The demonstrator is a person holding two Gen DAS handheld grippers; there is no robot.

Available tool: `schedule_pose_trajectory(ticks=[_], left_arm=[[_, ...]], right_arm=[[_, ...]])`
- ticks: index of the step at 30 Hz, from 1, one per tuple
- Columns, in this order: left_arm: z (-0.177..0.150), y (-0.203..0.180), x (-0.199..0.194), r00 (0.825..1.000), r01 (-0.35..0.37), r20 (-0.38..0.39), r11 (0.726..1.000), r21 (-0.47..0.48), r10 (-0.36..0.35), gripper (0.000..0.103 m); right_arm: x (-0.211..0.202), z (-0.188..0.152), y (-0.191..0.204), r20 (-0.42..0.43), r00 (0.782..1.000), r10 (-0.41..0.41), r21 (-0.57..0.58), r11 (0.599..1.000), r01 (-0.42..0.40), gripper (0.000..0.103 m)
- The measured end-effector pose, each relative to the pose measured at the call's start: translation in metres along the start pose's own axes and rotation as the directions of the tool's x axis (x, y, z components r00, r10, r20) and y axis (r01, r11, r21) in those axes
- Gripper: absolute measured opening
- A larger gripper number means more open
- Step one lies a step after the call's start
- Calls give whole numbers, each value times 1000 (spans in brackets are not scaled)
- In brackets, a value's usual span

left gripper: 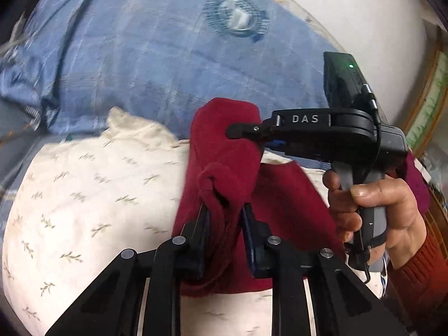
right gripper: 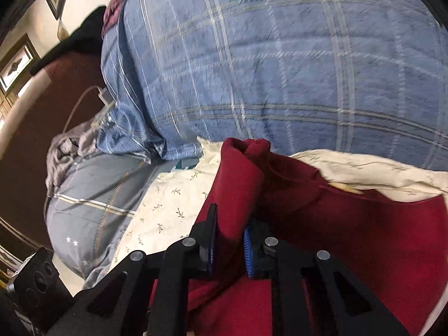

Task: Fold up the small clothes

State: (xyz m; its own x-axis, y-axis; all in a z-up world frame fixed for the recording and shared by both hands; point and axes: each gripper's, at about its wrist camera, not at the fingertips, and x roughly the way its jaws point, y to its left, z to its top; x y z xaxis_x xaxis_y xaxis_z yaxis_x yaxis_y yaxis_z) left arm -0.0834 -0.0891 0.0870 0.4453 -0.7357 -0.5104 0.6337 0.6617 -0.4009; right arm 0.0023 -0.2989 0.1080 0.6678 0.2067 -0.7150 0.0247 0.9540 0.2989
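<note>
- On the far left of my left wrist view, the cream leaf-print cloth (left gripper: 84, 196) spreads over the bed and serves as my folding surface; the blue plaid quilt (left gripper: 140, 64) bulks up behind it.
- At centre, my left gripper (left gripper: 224, 215) is nearly closed, its jaws pinching a bunched ridge of the red garment (left gripper: 224, 151). I judge the pinch is there to lift one end clear of the cloth.
- The garment rises from those jaws as a narrow column; its long axis runs away from the camera, up toward the quilt, with the rounded end pointing away from me.
- Further right, my right gripper (left gripper: 243, 130) comes in sideways, its dark finger tip lying against the upper part of the same garment. My right hand (left gripper: 378, 210) wraps the grey handle.
- In the right wrist view, the right gripper (right gripper: 228, 238) has its blue pads (right gripper: 247, 252) clamped on a rolled fold of red fabric, opened only as wide as the cloth is thick.
- Two grips on one piece suggest I am holding both ends taut, so that a fold can be laid straight.
- To the right, the rest of the red garment sags in a broad sheet across the cream cloth.
</note>
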Motion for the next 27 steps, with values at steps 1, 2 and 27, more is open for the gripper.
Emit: schedule_pose_trajectory(ticks=[1,2,27], left_arm=[[2,-11,-1,1000,13,0,1000,12,-13,19],[2,-21,-2,1000,26,1,999,21,-26,19],[-38,-158,71,937,245,-292,956,163,-191,54]], right_arm=[[-9,1,-5,11,1000,-5,2,1000,5,15],[-19,1,-10,23,1000,-10,6,1000,10,15],[-112,-89,-176,107,994,-8,440,897,-40,59]])
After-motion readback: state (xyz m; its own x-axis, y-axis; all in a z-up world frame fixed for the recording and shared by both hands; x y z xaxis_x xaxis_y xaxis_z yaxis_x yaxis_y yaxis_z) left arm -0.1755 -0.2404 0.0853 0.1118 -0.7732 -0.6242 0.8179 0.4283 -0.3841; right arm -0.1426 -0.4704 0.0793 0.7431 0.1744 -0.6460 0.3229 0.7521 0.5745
